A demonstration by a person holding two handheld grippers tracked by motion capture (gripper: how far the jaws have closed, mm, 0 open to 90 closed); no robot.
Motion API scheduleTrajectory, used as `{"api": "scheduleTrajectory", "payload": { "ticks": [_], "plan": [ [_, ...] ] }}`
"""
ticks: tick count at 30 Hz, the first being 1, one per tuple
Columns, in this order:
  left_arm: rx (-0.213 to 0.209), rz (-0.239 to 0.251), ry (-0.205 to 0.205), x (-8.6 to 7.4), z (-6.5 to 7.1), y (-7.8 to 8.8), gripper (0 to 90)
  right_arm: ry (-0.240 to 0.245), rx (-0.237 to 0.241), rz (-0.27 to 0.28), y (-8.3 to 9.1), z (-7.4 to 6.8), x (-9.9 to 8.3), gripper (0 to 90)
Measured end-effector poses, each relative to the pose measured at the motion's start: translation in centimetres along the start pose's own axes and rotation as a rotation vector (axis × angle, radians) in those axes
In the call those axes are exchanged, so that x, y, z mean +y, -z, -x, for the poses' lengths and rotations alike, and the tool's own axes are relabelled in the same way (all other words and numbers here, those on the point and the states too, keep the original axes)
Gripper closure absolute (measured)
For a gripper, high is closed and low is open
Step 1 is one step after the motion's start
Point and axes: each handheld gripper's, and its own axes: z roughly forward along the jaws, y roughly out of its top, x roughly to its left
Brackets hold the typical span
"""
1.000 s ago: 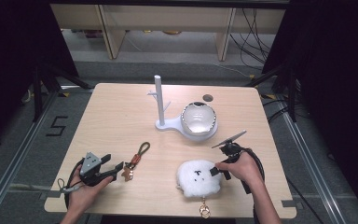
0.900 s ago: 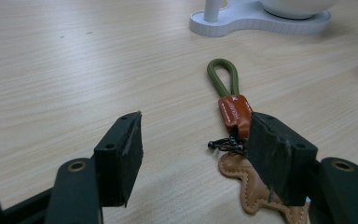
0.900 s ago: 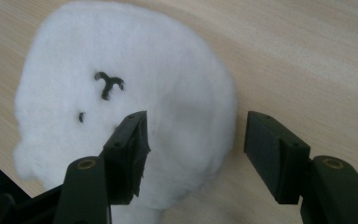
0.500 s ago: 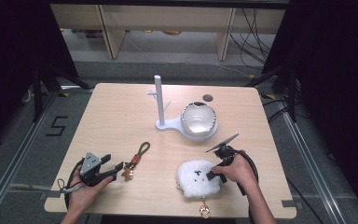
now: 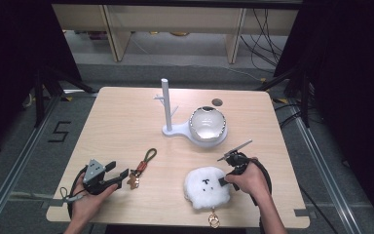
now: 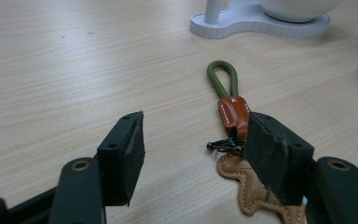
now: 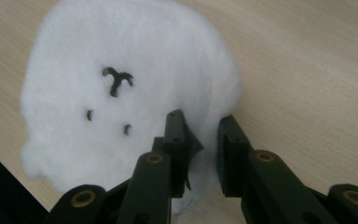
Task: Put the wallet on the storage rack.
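right tongs (image 7: pixel 203 135) just closed, pinching the fluffy white plush (image 7: pixel 121 84); left tongs (image 6: pixel 200 154) wide.

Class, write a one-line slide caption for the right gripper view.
Right gripper pinching the edge of a white plush charm on the wooden table.

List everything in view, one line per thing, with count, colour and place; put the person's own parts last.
fluffy plush keychain with a stitched face: one, white, front right of table, gold ring at its front edge.
leather-and-cord keychain: one, brown charm, orange tab, green loop, front left.
plastic peg stand: one, white, table centre.
glossy bowl: one, white, on the stand's base.
wooden table: one, light wood.
left gripper: one, black, open, beside the leather charm.
right gripper: one, black, its jaws have just closed on the plush's edge.
hands: two, at the front edge.
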Motion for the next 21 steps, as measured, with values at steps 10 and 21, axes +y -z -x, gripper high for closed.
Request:
{"api": "scheduleTrajectory", "payload": {
  "ticks": [10, 21],
  "plan": [
    [-0.005, 0.005, 0.016, 0.0, 0.0, 0.0, 37.4, 0.024, 0.014, 0.123, 2.9, -1.3, -0.7, 79.5],
    [-0.005, 0.007, 0.023, 0.0, 0.0, 0.0, 37.6, 0.076, -0.025, 0.263, 5.6, -2.2, -0.1, 80.2]
  ]
}}
